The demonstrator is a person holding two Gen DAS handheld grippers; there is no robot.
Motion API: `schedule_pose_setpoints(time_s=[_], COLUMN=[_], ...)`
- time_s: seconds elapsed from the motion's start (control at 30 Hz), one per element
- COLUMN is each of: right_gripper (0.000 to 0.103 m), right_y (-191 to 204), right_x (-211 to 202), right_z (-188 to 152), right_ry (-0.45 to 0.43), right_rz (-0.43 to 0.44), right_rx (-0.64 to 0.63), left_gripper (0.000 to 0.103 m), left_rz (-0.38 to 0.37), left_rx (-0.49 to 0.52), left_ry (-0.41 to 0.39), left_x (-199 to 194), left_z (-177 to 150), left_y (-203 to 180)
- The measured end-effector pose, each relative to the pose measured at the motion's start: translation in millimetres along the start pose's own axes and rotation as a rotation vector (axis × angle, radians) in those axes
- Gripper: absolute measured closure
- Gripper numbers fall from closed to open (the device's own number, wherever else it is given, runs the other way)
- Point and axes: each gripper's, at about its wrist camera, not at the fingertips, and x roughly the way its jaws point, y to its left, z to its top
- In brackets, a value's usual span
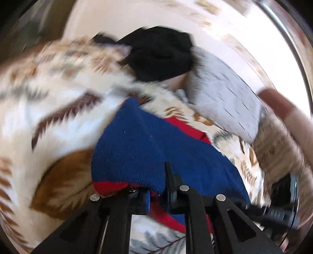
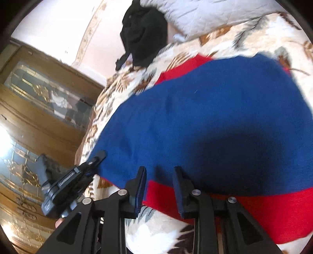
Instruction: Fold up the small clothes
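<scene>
A: On the patterned blanket (image 2: 137, 82), spread wide, blue and red knit garment (image 2: 205, 121). Filling the right wrist view from centre out to three o'clock.

B: Left gripper (image 1: 156, 187) clenched on its corner, blue fabric draped over the fingers. Blurred, though.

A: Right gripper (image 2: 159, 182) released, jaws parted, red hem lying between them, not pinched.

B: Looks soft, light, floppy. Bound to sag wherever unsupported, unlikely to slip.

A: Best taken at the red hem, near a corner, matching the left hold.

B: Up at twelve o'clock, black garment (image 2: 144, 37), beside a grey quilted pillow (image 2: 205, 15). Well apart from the knit.
</scene>
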Motion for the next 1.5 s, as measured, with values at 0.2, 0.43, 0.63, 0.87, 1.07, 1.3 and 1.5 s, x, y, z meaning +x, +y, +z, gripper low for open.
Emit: schedule_pose_setpoints(time_s=[0.2,0.43,0.63,0.87,1.07,1.3,1.5], right_gripper=[0.069,0.069,0.018,0.018,0.018,0.019,0.021], right_y=[-31,-62,-89,-93,-76,-68,-59], right_x=[-42,-72,-60,-20,-26,8,54], right_z=[13,29,60,87,100,112,137], right_ry=[-0.108,-0.156,-0.111,0.016,0.018,0.076,0.125], right_rz=[0.029,0.110,0.245,0.213,0.135,0.153,0.089], right_rx=[0.101,0.221,0.382,0.426,0.337,0.327,0.287], left_gripper=[0.092,0.093,0.093,0.093,0.093,0.093,0.093], left_rz=[-0.024,-0.096,-0.108,-0.127,-0.143,-0.134,-0.134], left_rx=[0.284,0.511,0.577,0.597,0.577,0.636,0.671], left_ry=[-0.007,0.047,0.128,0.120,0.111,0.098,0.101], left_x=[0,21,46,39,28,18,17], left_z=[5,-29,-58,-59,-51,-58,-63], left_y=[-85,-153,-161,-153,-142,-144,-142])
